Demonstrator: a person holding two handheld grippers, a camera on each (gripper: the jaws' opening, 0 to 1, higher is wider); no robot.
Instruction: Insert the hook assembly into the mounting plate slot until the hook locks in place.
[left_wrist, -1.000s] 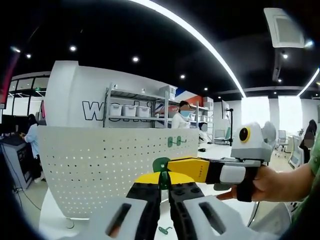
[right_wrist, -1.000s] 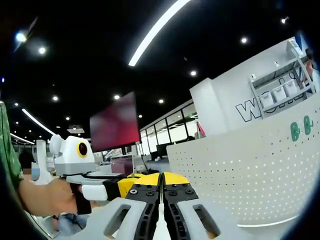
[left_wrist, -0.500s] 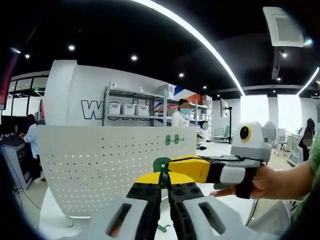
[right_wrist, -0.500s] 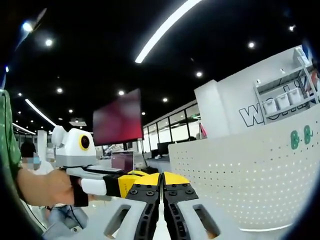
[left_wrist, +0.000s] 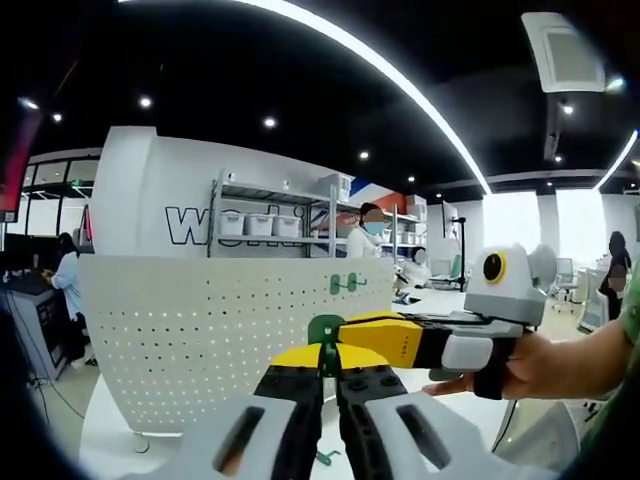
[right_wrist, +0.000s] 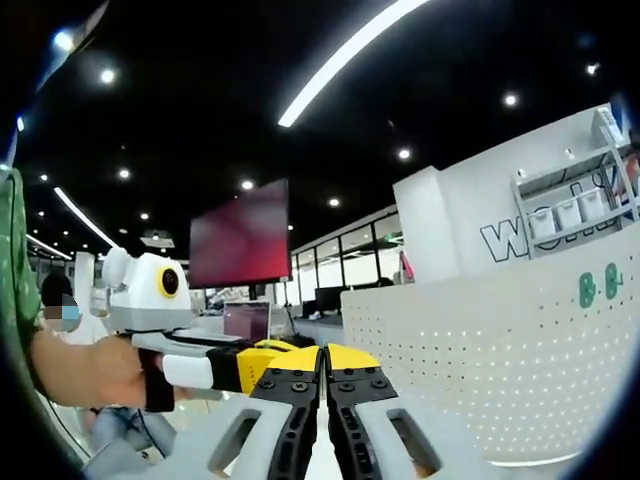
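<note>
The left claw (left_wrist: 328, 372) is clamping one green hook (left_wrist: 322, 329), with the right claw (left_wrist: 345, 325) touching it, jaws clenched. Two green hooks (left_wrist: 345, 283) are hanging on the single white pegboard (left_wrist: 200, 330) behind.

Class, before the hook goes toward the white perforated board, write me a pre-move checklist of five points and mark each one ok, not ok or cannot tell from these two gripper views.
1. Green hook piece held: ok, it sits at the closed tips of the left gripper, with the right gripper meeting it from the side.
2. Right gripper closed: ok, in the right gripper view its jaws are together.
3. Perforated board in sight: ok, upright ahead, also seen at.
4. Target slot located: cannot tell.
5. Hooks already mounted: ok, two green hooks hang near the board's top edge.
</note>
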